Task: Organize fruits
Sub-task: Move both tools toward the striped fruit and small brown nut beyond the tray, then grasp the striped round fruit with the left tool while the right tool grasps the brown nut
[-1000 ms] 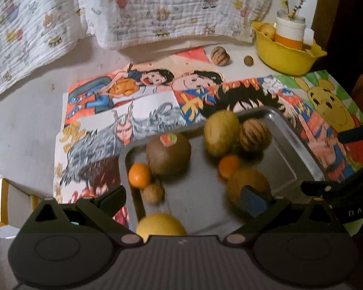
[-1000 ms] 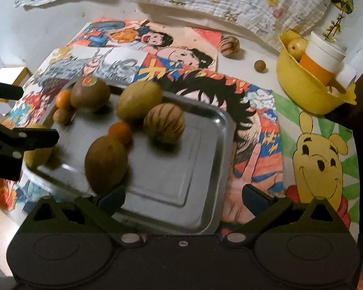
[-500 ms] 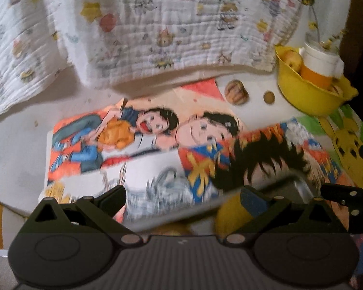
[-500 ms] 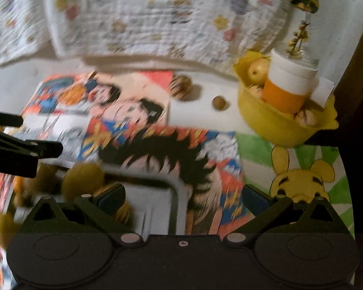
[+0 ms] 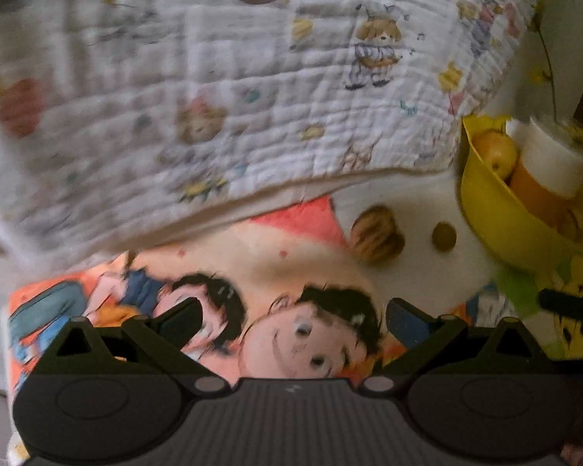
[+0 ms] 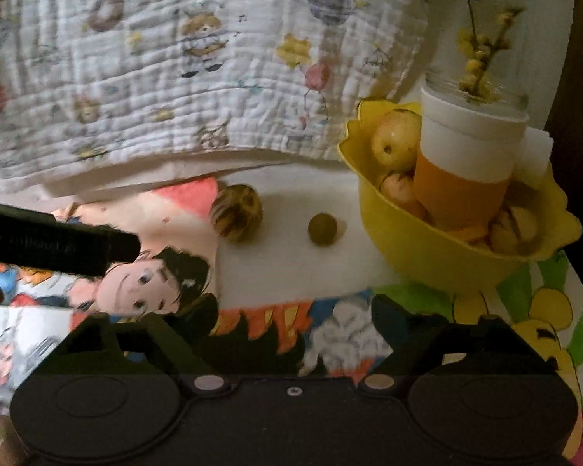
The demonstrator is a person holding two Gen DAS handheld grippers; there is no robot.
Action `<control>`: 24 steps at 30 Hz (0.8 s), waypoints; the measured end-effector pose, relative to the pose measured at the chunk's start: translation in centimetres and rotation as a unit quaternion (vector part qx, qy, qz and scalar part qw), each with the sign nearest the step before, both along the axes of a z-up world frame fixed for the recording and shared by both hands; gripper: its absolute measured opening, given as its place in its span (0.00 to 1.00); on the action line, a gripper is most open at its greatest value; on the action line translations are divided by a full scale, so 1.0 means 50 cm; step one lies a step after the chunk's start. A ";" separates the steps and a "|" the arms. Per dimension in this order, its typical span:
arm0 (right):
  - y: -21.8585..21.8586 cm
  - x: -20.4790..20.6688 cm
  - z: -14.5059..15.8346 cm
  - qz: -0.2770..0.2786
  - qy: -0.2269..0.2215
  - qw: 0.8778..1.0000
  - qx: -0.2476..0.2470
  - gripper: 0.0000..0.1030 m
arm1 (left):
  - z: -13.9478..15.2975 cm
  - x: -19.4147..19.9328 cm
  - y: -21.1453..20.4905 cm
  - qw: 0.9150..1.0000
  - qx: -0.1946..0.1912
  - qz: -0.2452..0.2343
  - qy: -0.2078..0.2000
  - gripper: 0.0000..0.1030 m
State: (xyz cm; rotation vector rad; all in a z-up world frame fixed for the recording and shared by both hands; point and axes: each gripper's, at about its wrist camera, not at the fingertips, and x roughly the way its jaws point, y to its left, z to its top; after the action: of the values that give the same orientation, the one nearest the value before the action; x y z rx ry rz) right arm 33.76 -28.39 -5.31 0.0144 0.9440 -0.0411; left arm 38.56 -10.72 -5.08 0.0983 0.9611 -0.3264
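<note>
A striped brown fruit (image 5: pixel 375 235) and a small olive-brown round fruit (image 5: pixel 444 237) lie on the white table, beyond the cartoon mats; both also show in the right wrist view, the striped fruit (image 6: pixel 236 212) and the small fruit (image 6: pixel 322 228). A yellow bowl (image 6: pixel 443 256) at the right holds yellow apples (image 6: pixel 396 140), other fruit and an orange-and-white cup (image 6: pixel 466 167). My left gripper (image 5: pixel 293 320) is open and empty above the mat. My right gripper (image 6: pixel 295 310) is open and empty. The left gripper's finger (image 6: pixel 58 239) shows at the right view's left edge. The metal tray is out of view.
A patterned white quilt (image 5: pixel 221 97) hangs over the table's back edge. Colourful cartoon mats (image 5: pixel 291 256) cover the table; a Winnie-the-Pooh mat (image 6: pixel 540 322) lies at the right. A twig with yellow buds (image 6: pixel 482 50) stands in the cup.
Both grippers have moved forward over the mats, away from the metal tray of fruit, which has dropped out of view. The two loose fruits and the bowl are now closer.
</note>
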 end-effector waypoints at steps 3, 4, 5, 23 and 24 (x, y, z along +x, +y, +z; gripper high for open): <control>0.005 0.030 -0.026 -0.007 0.001 1.000 -0.021 0.76 | -0.009 0.037 -0.018 1.000 -0.020 -0.002 0.009 0.99; 0.006 0.038 -0.034 -0.010 0.002 1.000 -0.028 0.74 | -0.013 0.047 -0.023 1.000 -0.027 -0.002 0.013 0.99; 0.007 0.046 -0.040 -0.013 0.003 0.999 -0.034 0.72 | -0.016 0.057 -0.028 0.999 -0.035 -0.003 0.017 0.99; -0.010 0.126 -0.096 -0.062 -0.010 0.998 -0.029 0.48 | -0.092 0.160 -0.078 0.989 -0.116 0.019 0.090 0.77; -0.010 0.129 -0.100 -0.065 -0.011 0.997 -0.029 0.47 | -0.095 0.163 -0.080 0.988 -0.118 0.019 0.094 0.75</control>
State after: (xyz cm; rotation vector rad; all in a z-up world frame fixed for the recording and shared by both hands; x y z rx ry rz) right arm 40.22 -28.89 -10.30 0.0219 0.9195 -0.1883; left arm 46.71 -14.73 -9.85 -0.1698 1.1016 -0.4180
